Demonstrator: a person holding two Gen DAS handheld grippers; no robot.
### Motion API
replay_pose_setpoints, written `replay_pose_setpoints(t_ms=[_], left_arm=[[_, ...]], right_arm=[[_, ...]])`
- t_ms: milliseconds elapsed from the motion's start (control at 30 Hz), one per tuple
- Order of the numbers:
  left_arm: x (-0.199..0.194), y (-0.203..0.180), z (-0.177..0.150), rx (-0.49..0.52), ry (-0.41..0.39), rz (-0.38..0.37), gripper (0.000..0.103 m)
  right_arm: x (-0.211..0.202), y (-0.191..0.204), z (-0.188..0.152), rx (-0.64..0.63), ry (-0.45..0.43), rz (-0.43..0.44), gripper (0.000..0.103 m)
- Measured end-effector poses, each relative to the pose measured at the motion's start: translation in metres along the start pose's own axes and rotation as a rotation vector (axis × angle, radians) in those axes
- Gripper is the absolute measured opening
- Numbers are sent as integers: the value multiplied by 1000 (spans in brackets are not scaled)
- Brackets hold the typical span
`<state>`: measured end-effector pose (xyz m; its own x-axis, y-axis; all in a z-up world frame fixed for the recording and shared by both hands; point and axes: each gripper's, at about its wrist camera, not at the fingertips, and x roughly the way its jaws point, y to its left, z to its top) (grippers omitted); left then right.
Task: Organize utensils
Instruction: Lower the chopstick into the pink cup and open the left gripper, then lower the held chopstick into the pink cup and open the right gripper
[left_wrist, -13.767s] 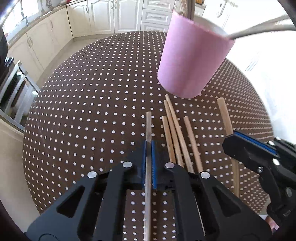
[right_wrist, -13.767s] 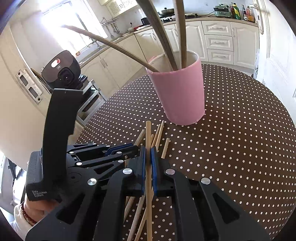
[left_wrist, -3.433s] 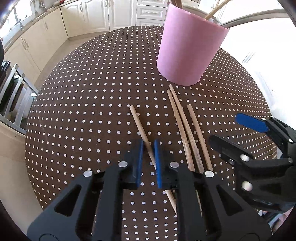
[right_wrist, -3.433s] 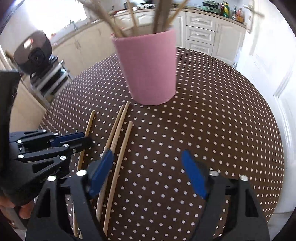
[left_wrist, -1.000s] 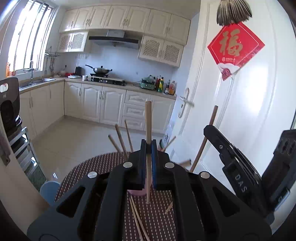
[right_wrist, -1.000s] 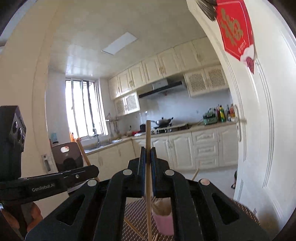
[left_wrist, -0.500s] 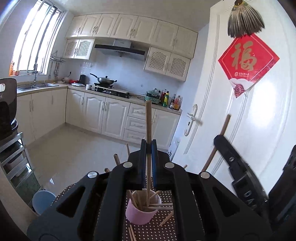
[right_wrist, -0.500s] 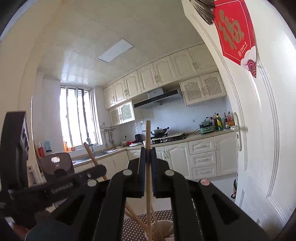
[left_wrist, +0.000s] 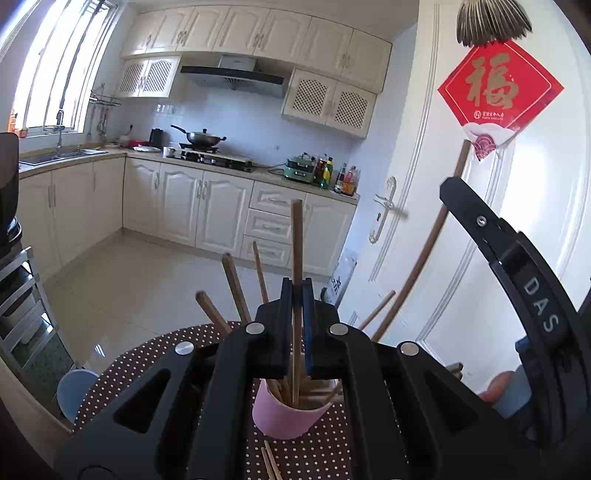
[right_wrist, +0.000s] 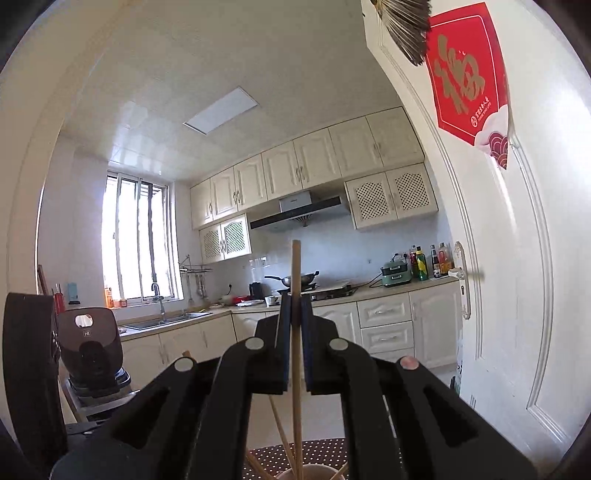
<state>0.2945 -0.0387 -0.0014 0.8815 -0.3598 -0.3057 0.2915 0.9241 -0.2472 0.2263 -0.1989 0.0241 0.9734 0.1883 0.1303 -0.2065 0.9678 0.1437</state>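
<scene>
My left gripper (left_wrist: 296, 295) is shut on a wooden chopstick (left_wrist: 296, 240) held upright. The stick's lower end dips inside the pink cup (left_wrist: 284, 421), which stands on the brown dotted table (left_wrist: 147, 365) just beyond the jaws. Several other sticks (left_wrist: 234, 284) lean out of the cup. My right gripper (right_wrist: 295, 310) is shut on a second upright chopstick (right_wrist: 295, 266), whose lower end reaches the cup's rim (right_wrist: 317, 470) at the bottom edge. The right gripper's black body (left_wrist: 517, 266) shows at the right of the left wrist view.
Two loose chopsticks (left_wrist: 269, 465) lie on the table in front of the cup. A white door (left_wrist: 480, 295) with a red paper sign stands close on the right. A pale blue stool (left_wrist: 77, 387) sits below the table's left edge. Kitchen cabinets line the far wall.
The left gripper has come down toward the cup, which now looks larger, with the stick's end inside it. The right view has tipped up, and the cup has slid to its bottom edge.
</scene>
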Motion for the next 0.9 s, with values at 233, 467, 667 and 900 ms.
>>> replay_pose_setpoints(t_ms=[233,467,667,900], left_arm=[[1,2,-7,-2,19,-25,6],[0,-1,-12,26,38,-7,9],[-4,-1,-13,26,59,-5,17],[-13,-2,-13,26,52,11,44]], right_arm=[[6,-6,-6,-7,15,2,4],[10,-8,-12,-10,29,4,4],[9,-9,-21,-5,68,17,4],[4,-11,-28,2,112,33,4]])
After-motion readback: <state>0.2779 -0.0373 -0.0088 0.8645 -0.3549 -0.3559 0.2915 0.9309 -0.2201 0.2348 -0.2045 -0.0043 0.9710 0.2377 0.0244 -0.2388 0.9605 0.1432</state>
